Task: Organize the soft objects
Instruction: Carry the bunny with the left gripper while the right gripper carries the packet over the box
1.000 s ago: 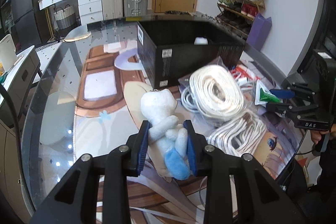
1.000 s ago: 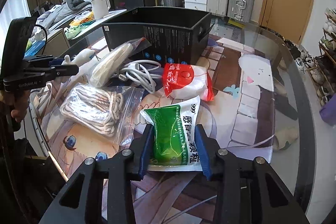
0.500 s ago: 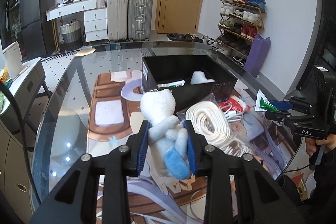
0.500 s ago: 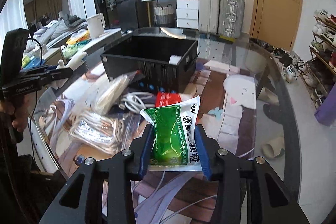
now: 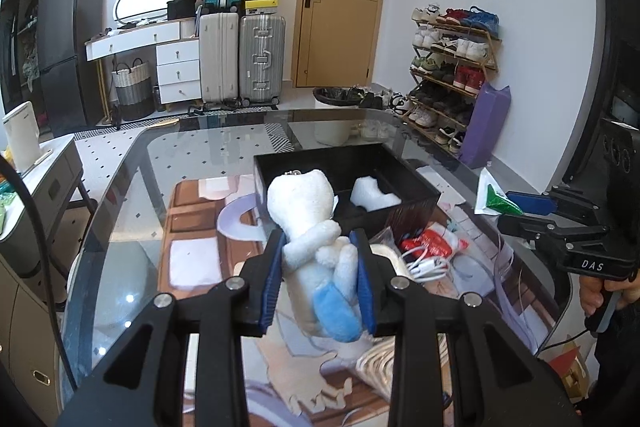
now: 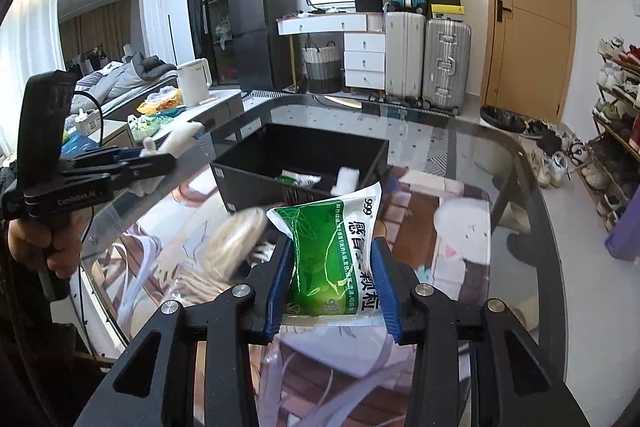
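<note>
- Left gripper (image 5: 318,277): blue-padded fingers (image 5: 269,283) clamped on the body of a white plush toy (image 5: 310,223) with a blue foot; toy held in the air above the table, head toward the black box (image 5: 420,187).
- Right gripper (image 6: 331,277): fingers closed on a green-and-white medicine packet (image 6: 332,259), also held clear of the surface, in front of the box.
- Black box: open-topped, standing on the table; a white soft item (image 5: 374,193) lies inside, along with a small packet seen from the right wrist view.
- Surface: a glass table (image 5: 208,147) with rounded corners; a printed cartoon mat (image 5: 192,227) lies under the objects.
- On the table near the box: a red-and-white pouch (image 5: 432,241), a white cable (image 5: 420,265), bagged white rope (image 6: 236,239); the rope is blurred.
- Room, far wall: wooden door (image 5: 340,7); three suitcases (image 5: 262,59) beside a white drawer unit (image 5: 176,67), a woven basket (image 5: 130,89), a dark fridge (image 5: 64,43).
- Right-hand wall: shoe rack (image 5: 452,67), full, with a purple bag (image 5: 486,125) at its end.
- Side counter: white kettle (image 6: 194,81).
</note>
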`<state>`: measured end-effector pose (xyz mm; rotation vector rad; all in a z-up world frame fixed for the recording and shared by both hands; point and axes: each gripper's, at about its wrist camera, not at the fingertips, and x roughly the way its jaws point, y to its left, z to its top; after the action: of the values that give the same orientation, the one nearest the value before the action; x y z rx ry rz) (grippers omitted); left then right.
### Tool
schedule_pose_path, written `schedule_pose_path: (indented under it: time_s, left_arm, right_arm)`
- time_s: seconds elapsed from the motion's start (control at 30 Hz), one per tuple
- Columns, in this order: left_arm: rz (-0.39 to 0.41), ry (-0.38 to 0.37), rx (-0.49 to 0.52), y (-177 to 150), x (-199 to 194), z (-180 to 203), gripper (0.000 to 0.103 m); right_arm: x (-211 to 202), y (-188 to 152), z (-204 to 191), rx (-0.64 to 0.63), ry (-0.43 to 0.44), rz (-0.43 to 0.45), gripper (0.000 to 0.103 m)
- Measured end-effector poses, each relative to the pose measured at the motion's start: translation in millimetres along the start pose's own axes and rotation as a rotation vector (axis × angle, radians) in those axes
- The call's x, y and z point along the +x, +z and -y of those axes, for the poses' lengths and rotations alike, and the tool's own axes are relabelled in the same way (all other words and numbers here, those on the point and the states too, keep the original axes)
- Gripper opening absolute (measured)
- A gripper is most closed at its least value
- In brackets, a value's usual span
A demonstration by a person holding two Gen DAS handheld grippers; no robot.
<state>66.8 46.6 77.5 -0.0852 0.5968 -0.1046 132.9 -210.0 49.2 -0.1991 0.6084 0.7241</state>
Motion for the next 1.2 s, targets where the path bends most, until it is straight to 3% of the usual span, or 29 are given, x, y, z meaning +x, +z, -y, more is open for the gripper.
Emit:
schedule_pose_path:
  time_s: [0.5, 1.2]
  left_arm:
    - [0.03, -0.013, -0.01, 20.7, 23.7, 4.9, 0.031]
    - [0.004, -0.017, 0.008, 37.3, 67.2, 7.3, 0.032]
  right_arm:
    - [24.4, 31.6, -3.2, -0.02, 0.024, 0.024, 0.04]
    - [70.9, 71.6, 3.6, -0.053, 0.053, 0.009, 0.04]
